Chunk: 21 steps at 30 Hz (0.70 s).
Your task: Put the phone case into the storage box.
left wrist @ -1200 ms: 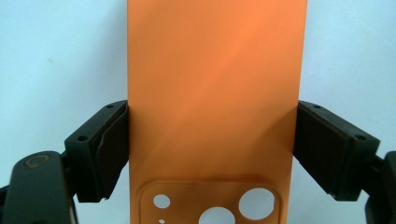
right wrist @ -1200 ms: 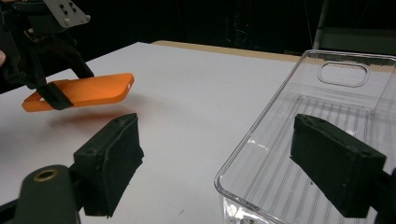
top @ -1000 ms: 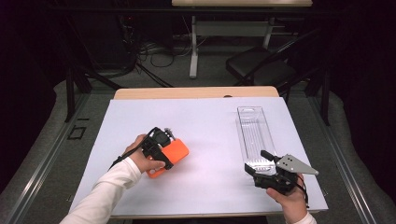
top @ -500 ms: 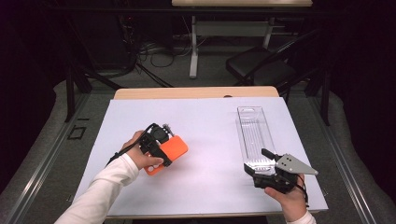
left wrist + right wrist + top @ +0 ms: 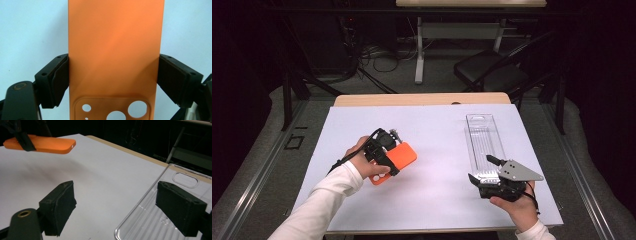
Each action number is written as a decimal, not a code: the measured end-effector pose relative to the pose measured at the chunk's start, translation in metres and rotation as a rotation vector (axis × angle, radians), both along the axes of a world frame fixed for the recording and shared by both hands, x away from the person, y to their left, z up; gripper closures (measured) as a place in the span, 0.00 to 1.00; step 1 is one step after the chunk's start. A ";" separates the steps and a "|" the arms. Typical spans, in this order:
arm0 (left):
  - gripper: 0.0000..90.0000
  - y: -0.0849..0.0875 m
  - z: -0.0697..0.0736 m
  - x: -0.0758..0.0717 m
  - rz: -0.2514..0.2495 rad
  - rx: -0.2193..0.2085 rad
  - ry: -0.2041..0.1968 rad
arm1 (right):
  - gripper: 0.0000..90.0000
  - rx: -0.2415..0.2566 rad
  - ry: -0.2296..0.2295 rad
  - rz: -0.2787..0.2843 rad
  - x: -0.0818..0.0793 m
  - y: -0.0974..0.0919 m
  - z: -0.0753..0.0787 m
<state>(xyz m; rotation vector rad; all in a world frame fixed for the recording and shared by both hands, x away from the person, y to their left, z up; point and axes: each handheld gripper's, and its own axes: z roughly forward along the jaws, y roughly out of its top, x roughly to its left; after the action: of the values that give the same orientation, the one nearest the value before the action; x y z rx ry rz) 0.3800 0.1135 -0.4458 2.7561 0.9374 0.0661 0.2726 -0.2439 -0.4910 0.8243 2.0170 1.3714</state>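
Note:
An orange phone case (image 5: 397,159) (image 5: 115,55) is held above the white table sheet (image 5: 432,145), camera holes toward the hand. My left gripper (image 5: 388,156) (image 5: 113,80) is shut on its two long sides. In the right gripper view the orange phone case (image 5: 42,144) hovers at the upper left, clear of the sheet. A clear plastic tray (image 5: 484,142) (image 5: 160,215) lies lengthwise at the right of the table. My right gripper (image 5: 484,167) (image 5: 115,205) stands open at the tray's near end; one jaw is over the tray, the other over bare sheet.
The white sheet covers a wooden table (image 5: 422,99) whose far edge shows. Beyond it stand a black chair (image 5: 492,70), a desk frame (image 5: 419,45) and cables on the floor. Metal rails (image 5: 259,165) run along both sides of the table.
The left hand has drifted slightly right and away with the orange case. The right gripper has barely moved.

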 end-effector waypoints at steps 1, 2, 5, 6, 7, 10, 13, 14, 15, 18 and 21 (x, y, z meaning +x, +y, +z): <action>0.18 -0.001 0.002 0.000 -0.007 0.002 0.000 | 0.18 -0.008 -0.005 0.008 0.002 0.003 0.001; 0.18 -0.002 0.003 0.000 -0.002 -0.004 -0.004 | 0.18 -0.008 -0.005 0.008 0.002 0.003 0.001; 0.18 -0.007 0.005 0.000 -0.018 -0.002 0.003 | 0.18 -0.013 -0.012 0.031 0.008 0.010 0.005; 0.18 -0.007 0.005 0.000 -0.018 -0.002 0.003 | 0.18 -0.013 -0.012 0.031 0.008 0.010 0.005; 0.18 -0.009 0.006 0.000 -0.021 -0.001 -0.004 | 0.18 -0.011 -0.013 0.046 0.012 0.015 0.006; 0.18 -0.011 0.007 0.001 -0.034 0.001 -0.001 | 0.18 -0.004 -0.007 0.067 0.017 0.021 0.008; 0.18 -0.014 0.008 0.002 -0.039 -0.001 -0.002 | 0.19 -0.009 -0.007 0.088 0.023 0.029 0.010; 0.18 -0.015 0.008 0.002 -0.036 -0.006 -0.004 | 0.19 -0.010 -0.006 0.095 0.025 0.032 0.011; 0.18 -0.015 0.009 0.002 -0.037 -0.001 -0.003 | 0.20 -0.011 -0.009 0.103 0.027 0.035 0.012; 0.18 -0.017 0.010 0.002 -0.040 -0.005 -0.005 | 0.20 -0.023 -0.013 0.119 0.034 0.043 0.013; 0.18 -0.019 0.011 0.002 -0.045 -0.003 -0.005 | 0.20 -0.035 -0.015 0.135 0.039 0.050 0.015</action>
<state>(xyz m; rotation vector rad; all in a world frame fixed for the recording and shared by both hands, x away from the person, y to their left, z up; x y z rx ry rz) 0.3817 0.0945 -0.4344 2.7711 0.8733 0.0638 0.3119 -0.1934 -0.4763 0.6712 2.1120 1.4070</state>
